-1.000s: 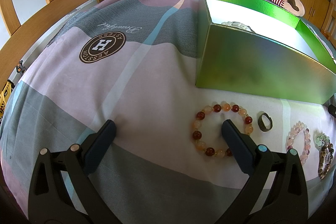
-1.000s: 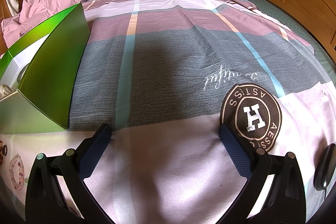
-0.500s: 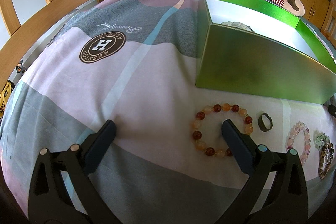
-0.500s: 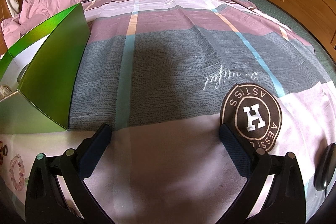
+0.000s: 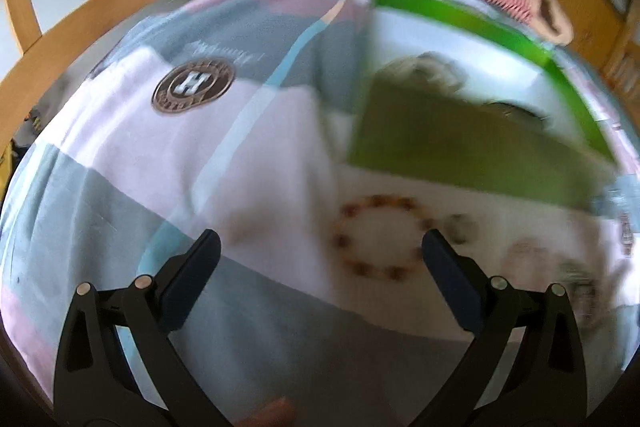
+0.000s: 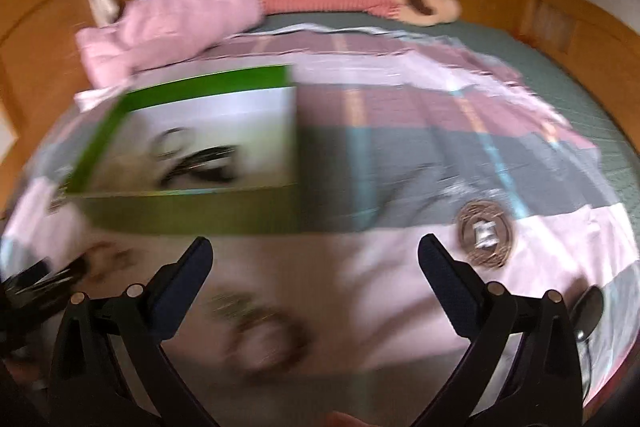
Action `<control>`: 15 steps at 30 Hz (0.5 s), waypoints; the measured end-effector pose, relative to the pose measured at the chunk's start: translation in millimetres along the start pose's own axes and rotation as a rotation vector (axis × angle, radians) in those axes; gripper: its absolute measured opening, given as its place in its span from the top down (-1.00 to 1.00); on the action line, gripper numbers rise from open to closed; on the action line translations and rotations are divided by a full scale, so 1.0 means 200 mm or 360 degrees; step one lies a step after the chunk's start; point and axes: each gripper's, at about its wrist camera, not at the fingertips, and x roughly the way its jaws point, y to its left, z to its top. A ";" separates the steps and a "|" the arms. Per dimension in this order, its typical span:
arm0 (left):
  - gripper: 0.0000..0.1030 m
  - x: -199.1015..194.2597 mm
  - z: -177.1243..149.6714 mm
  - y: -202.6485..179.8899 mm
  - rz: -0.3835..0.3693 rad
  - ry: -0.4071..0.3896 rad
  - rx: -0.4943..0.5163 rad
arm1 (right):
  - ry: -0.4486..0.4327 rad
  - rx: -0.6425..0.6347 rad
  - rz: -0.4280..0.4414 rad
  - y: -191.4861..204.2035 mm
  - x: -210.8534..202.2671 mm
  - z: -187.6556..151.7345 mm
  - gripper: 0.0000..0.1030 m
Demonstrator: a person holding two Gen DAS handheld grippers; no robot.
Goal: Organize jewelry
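- Green box (image 5: 460, 147): one, open-topped with a white interior, standing on the patterned bedspread (image 5: 260, 155). It serves as the landmark for all positions below.
- Items inside the box: blurred. At least one pale piece and one dark piece show in the right wrist view; an exact count cannot be made.
- Beaded bracelet (image 5: 380, 237): one, red and amber, lying flat on the bedspread just in front of the box's near wall.
- Small dark ring (image 5: 462, 227): one, in front of the box, just right of the beaded bracelet.
- Further jewelry: blurred pale shapes in front of the box, right of the ring; count cannot be determined.
- Left gripper (image 5: 320, 251): jaws spread wide, holding nothing. The bracelet lies just inside its right finger; contact cannot be determined.
- Right gripper (image 6: 316, 255): jaws spread wide, empty, in front of the box above a blurred bracelet (image 6: 264, 339).
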 end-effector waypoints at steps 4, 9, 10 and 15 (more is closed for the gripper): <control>-0.94 -0.20 0.03 -0.14 0.0069 -0.0151 0.0186 | -0.0044 -0.0145 0.0055 0.16 -0.08 -0.01 -0.95; -0.94 -0.35 0.06 -0.20 0.0019 -0.0282 0.0234 | -0.0063 -0.0164 0.0082 0.20 -0.11 -0.01 -0.95; -0.94 -0.37 0.06 -0.20 0.0021 -0.0296 0.0237 | -0.0063 -0.0170 0.0080 0.21 -0.11 -0.01 -0.95; -0.94 -0.41 0.08 -0.22 -0.0024 -0.0317 0.0274 | -0.0045 -0.0183 0.0083 0.22 -0.10 -0.02 -0.95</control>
